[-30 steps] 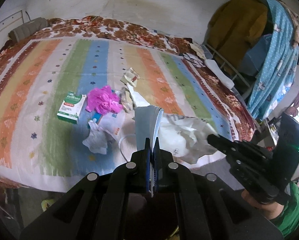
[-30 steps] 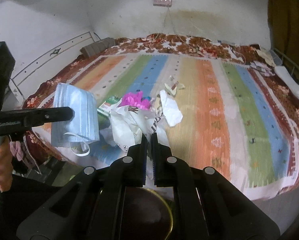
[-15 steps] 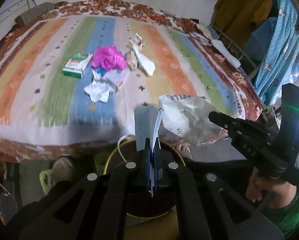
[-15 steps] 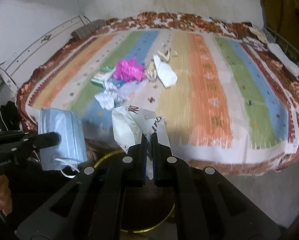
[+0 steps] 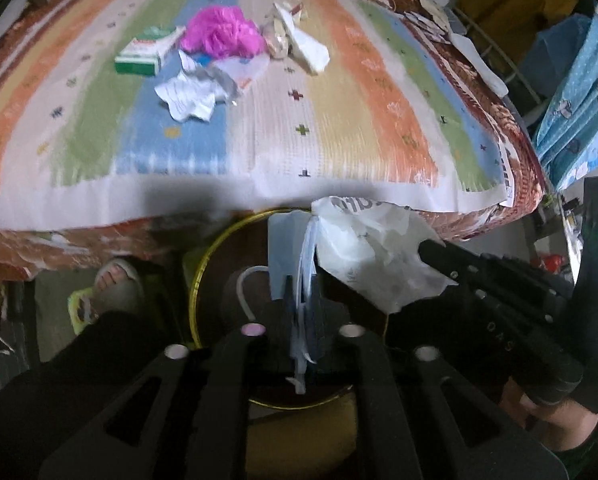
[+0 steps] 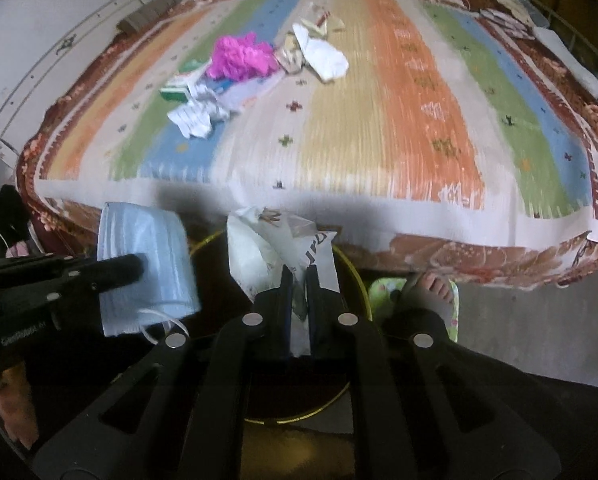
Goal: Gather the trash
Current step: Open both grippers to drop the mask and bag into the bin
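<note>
Both hands are hovering over a dark, yellow-rimmed bin (image 5: pixel 197 280) that is sitting on the floor at the near edge of the bed (image 5: pixel 259 168). The left gripper (image 5: pixel 300 292) is pinching a folded blue face mask (image 5: pixel 285 248), its jaws closed on the mask's lower edge and one white ear loop dangling down toward the bin's mouth. Just to its right, the right gripper (image 6: pixel 297 284) is clamping a crumpled white plastic bag (image 6: pixel 255 248) with dark print, also hanging above the bin's opening. Neither piece is resting in the bin yet, so I judge this pair to be at the drop-off stage, with release still to come. Plenty is waiting on the striped bedspread at the far side: a green and white box (image 5: pixel 143 54) on the left, a bright magenta bundle (image 5: pixel 221 32) beside it, crumpled white paper (image 5: pixel 191 96) nearer, a pale wrapper (image 5: pixel 245 70) touching the bundle, and a white wad (image 5: pixel 309 46) with small snack packets (image 5: pixel 289 6) farther right. What the bin is holding already cannot be made out, so the task looks well short of finished.
</note>
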